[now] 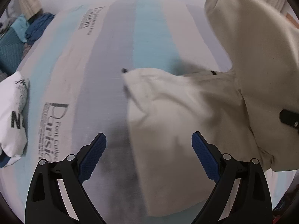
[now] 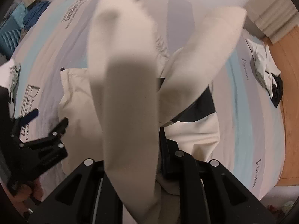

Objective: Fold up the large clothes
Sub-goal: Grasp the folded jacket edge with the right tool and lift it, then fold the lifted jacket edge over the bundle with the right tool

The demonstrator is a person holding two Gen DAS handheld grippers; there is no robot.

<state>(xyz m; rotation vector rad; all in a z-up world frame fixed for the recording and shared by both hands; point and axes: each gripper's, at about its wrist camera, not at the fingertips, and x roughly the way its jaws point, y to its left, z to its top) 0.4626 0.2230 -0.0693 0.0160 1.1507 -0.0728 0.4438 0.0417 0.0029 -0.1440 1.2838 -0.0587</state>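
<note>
Cream garment (image 1: pixel 186 115), a large piece with dark trim, lies rumpled on a bedsheet (image 1: pixel 89 59) striped in grey, pale blue and white, one part of it lifted well above the sheet. Printed lettering on the sheet appears to begin "Puris", with smaller lines beside it too blurred to read. Left of the garment, at the sheet's edge, a white printed cloth (image 1: pixel 13 112) carries a bold "N" and a scrawl that cannot be made out. The left gripper (image 1: pixel 148 156) hangs over the sheet with its blue pads spread wide and nothing between them, the garment's near edge lying just beyond its tips. The right gripper (image 2: pixel 158 123) is clamped on the lifted cream fabric, which drapes across its camera and hides the fingertips. Blue clothes (image 1: pixel 40 26) are heaped beyond the sheet's far left corner.
</note>
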